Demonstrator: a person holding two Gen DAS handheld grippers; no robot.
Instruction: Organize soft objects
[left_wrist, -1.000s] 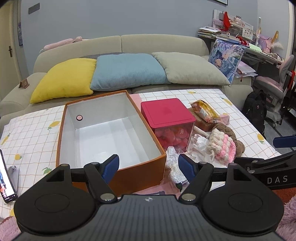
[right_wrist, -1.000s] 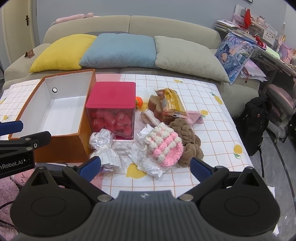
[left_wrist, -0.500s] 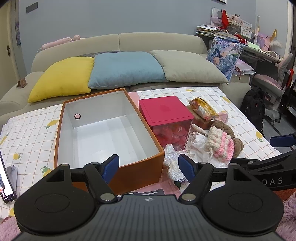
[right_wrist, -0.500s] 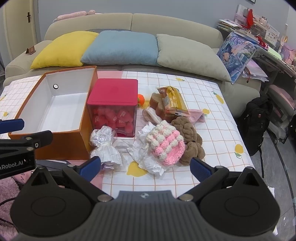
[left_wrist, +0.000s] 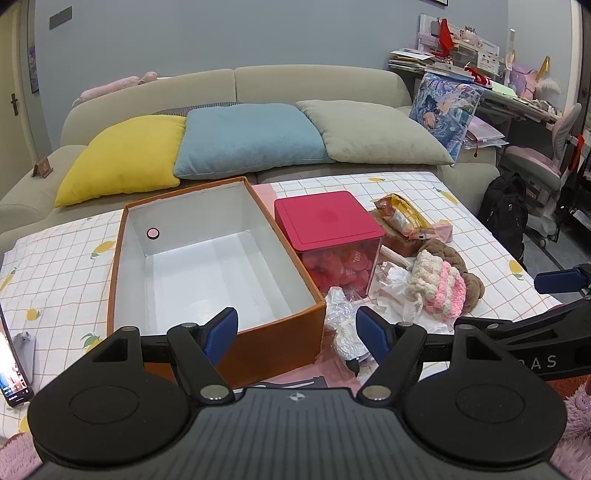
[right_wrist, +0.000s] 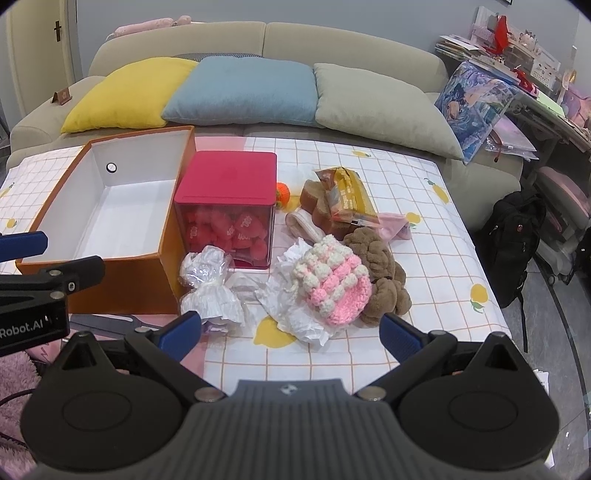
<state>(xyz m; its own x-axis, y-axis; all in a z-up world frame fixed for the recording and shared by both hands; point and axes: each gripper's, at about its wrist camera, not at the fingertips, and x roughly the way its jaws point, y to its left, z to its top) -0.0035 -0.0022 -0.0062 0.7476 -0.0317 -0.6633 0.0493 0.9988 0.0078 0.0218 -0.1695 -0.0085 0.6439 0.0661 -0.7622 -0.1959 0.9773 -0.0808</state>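
Note:
An empty orange box (left_wrist: 207, 258) (right_wrist: 103, 206) with a white inside stands on the checked tablecloth. Right of it is a clear cube with a red lid (left_wrist: 328, 221) (right_wrist: 227, 181) holding red soft pieces. In front lie a pink-and-cream knitted item (right_wrist: 330, 277) (left_wrist: 437, 280), a brown plush (right_wrist: 380, 269), crumpled white paper (right_wrist: 295, 310) and a white plastic-wrapped bundle (right_wrist: 208, 284) (left_wrist: 341, 314). My left gripper (left_wrist: 297, 332) is open and empty before the box's near right corner. My right gripper (right_wrist: 290, 332) is open and empty before the knitted item.
A bread bag (right_wrist: 343, 199), a small orange ball (right_wrist: 282, 192) and a pink cloth (right_wrist: 397, 225) lie behind the pile. A sofa with yellow, blue and grey cushions (left_wrist: 251, 136) is at the back. A phone (left_wrist: 11, 365) lies at the left edge. Scissors (right_wrist: 107, 321) lie before the box.
Both grippers have drawn slightly back and up; the table items sit a little lower and farther in view. Both stay open and empty.

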